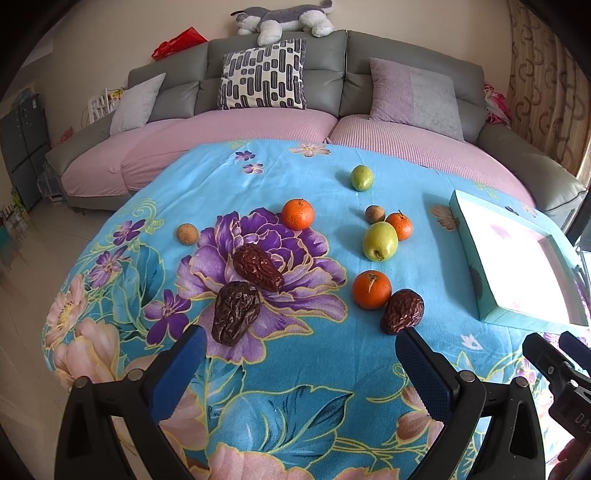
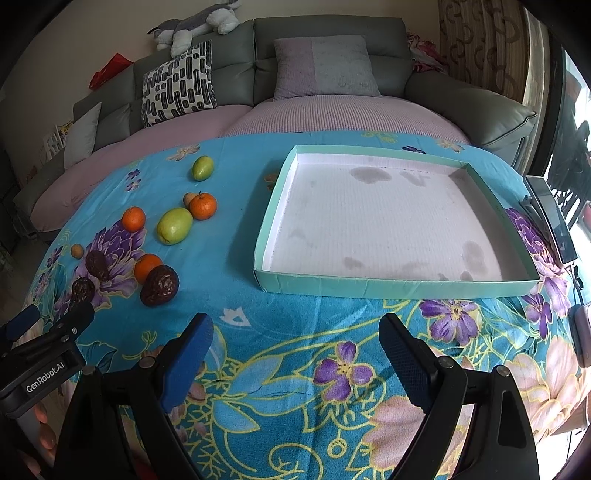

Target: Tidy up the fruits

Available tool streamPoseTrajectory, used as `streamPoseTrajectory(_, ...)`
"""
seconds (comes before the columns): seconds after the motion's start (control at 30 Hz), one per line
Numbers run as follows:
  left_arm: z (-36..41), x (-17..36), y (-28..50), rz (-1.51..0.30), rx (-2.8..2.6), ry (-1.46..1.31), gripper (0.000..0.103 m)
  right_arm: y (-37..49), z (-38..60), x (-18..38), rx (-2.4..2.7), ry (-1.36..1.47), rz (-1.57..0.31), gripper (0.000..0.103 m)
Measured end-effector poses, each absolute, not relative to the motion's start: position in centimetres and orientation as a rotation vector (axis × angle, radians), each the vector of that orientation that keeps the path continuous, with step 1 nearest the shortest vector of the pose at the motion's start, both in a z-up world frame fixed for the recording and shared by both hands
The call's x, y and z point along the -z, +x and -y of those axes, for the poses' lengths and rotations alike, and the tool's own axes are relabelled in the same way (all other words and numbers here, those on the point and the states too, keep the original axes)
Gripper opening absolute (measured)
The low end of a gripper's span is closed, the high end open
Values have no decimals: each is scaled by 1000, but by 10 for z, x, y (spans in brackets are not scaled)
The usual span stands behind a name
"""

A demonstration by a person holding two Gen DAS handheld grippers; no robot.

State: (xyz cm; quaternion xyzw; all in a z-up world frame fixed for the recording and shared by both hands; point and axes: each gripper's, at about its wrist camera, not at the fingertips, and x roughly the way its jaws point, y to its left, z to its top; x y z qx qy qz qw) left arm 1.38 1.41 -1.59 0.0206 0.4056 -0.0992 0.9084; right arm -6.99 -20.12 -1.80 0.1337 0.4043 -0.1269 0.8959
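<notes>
Setting: a counter covered by a blue floral cloth (image 1: 295,369), with a grey and pink sofa (image 1: 258,122) behind it.
Left claw (image 1: 301,350): fingers spread wide apart, holding nothing, hovering low over the cloth at the near edge.
Right claw (image 2: 295,336): fingers also wide apart and empty, pointed toward the tray.
Tray (image 2: 399,286): a shallow teal-rimmed box with a white, stained floor, on the right side of the counter; no fruit lies in it.
Fruits: all loose on the cloth to the left of the tray, well apart from it.
Red dates: one (image 1: 402,311) just beyond the left claw's right finger, touching an orange (image 1: 371,289); two more (image 1: 258,273) (image 1: 234,312) lie touching each other on the big purple flower print.
Green fruits: a large one (image 1: 379,241) near the middle, touching a small orange (image 1: 400,225); a smaller one (image 1: 362,178) farther back, alone.
Other orange: one (image 1: 297,213) at the top of the purple flower.
Small brown round fruits: one (image 1: 375,214) just behind the large green fruit, one (image 1: 187,233) off to the left.
Sofa items: a black-and-white patterned cushion (image 1: 264,75) and a plush dog (image 1: 284,16) on the backrest.
</notes>
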Motion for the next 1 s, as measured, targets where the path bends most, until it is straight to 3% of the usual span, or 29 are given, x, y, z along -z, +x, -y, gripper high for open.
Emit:
streamPoseTrajectory(0.37, -65, 0, 68, -825, 225, -109, 103, -35, 190, 3, 110, 244, -825, 92)
streamPoseTrajectory(0.7, -65, 31, 92, -925, 223, -119, 103, 15, 141, 25, -45, 114, -906, 91)
streamPoseTrajectory(0.8, -63, 43, 93, -964, 220, -119, 99, 24, 131, 35, -73, 96, -936, 91)
streamPoseTrajectory(0.87, -63, 50, 93, -995, 219, -130, 88, 29, 126, 40, -94, 84, -949, 89)
streamPoseTrajectory(1.0, -65, 61, 91, -1044, 211, -163, 78, 36, 117, 49, -130, 58, -969, 83)
